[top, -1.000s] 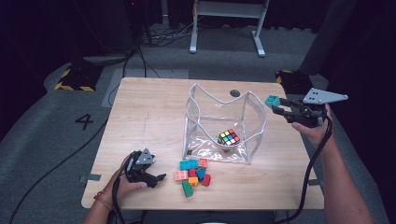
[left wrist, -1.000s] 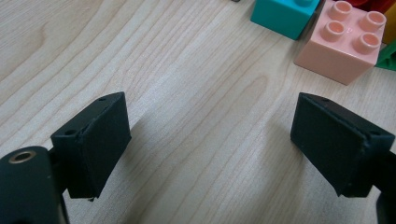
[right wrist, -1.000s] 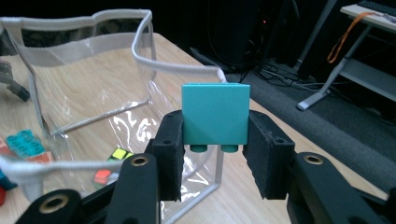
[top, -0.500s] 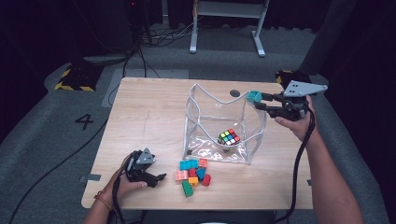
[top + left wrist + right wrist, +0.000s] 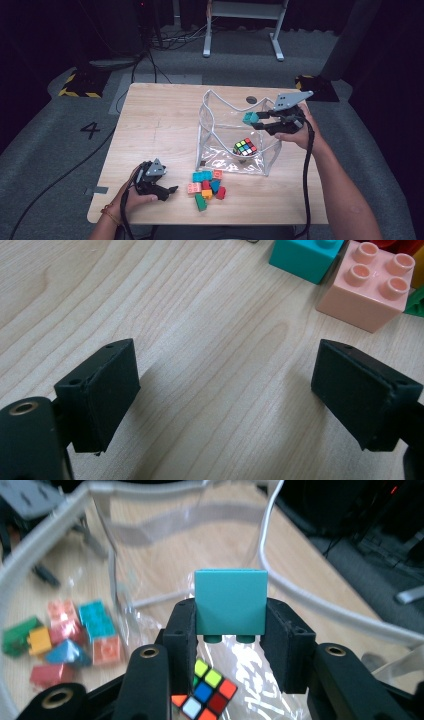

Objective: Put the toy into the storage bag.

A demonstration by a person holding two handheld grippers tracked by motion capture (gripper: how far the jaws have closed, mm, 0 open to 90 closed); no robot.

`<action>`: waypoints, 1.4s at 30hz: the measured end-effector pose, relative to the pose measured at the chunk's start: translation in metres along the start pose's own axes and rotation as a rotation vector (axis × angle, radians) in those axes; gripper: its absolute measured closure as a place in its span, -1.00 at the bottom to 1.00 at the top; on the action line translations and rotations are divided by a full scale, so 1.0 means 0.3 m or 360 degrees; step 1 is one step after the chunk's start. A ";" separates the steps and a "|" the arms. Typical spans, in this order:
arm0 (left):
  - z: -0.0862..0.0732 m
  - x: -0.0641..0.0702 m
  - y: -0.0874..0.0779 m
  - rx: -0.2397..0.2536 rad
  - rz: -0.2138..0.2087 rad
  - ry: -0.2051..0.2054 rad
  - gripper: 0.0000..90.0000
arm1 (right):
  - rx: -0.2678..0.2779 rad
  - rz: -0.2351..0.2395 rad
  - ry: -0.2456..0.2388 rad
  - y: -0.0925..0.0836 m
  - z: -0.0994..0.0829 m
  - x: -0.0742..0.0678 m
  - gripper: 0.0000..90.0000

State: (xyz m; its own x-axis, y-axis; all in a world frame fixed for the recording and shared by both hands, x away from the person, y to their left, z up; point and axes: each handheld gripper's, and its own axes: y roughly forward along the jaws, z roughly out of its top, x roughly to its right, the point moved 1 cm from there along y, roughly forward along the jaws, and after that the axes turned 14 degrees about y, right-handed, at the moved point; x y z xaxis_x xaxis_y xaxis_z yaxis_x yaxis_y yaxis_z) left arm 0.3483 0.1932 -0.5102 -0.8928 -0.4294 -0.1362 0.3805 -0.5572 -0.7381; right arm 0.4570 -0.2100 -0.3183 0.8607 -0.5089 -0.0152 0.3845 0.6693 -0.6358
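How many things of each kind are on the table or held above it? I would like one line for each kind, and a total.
Building blocks in the pile: 8, as far as the pile lets me tell
Teal block held in the right hand-held gripper: 1
Puzzle cube: 1
Clear bag: 1
Total: 11
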 end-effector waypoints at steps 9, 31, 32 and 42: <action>0.000 0.000 0.000 0.0001 0.0002 0.0001 -0.73 | -0.0360 -0.0006 -0.0065 0.058 0.018 0.039 0.32; 0.000 0.000 0.000 -0.0001 0.0001 0.0002 -0.73 | -0.0456 -0.0111 0.0078 0.023 -0.020 0.097 0.21; 0.000 0.000 0.000 -0.0001 -0.0001 0.0001 -0.73 | -0.0416 -0.0103 0.0081 0.013 -0.019 0.097 0.19; 0.000 0.000 0.000 0.0002 0.0001 0.0001 -0.73 | -0.0029 -0.0135 0.0190 -0.059 -0.070 0.075 -0.10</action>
State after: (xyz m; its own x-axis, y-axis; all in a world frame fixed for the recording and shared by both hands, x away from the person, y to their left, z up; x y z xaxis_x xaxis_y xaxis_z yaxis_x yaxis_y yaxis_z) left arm 0.3484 0.1932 -0.5103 -0.8926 -0.4294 -0.1372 0.3815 -0.5575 -0.7373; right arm 0.4626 -0.2445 -0.3237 0.7791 -0.6248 -0.0517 0.4472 0.6116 -0.6527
